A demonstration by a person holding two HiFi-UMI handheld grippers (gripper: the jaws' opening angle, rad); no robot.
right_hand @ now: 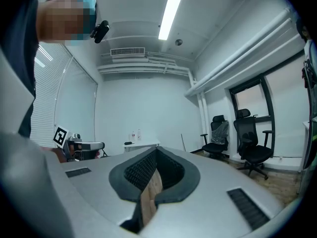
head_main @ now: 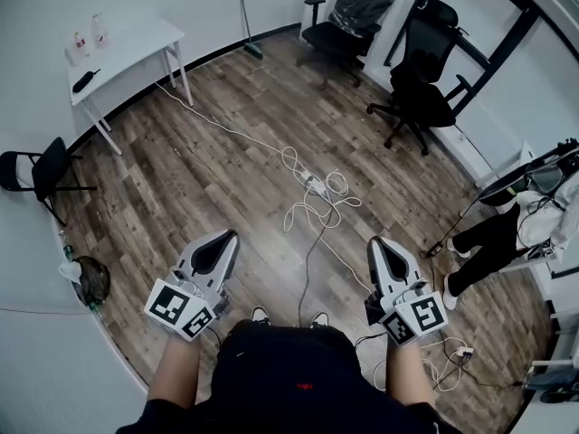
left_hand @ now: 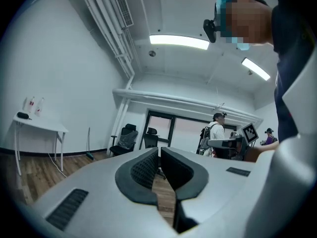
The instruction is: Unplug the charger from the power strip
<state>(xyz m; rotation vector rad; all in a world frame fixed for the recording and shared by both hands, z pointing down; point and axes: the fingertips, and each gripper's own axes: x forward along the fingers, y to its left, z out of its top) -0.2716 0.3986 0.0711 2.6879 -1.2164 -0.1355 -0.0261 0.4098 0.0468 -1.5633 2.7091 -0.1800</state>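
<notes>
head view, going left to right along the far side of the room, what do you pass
black folding chair → white table → broom → plastic-wrapped office chair → black office chair

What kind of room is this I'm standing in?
Most likely an office or lab workroom: black office chairs at the far side, a white table against the wall, and a power strip with white cables lying on the wood-look floor.
</notes>
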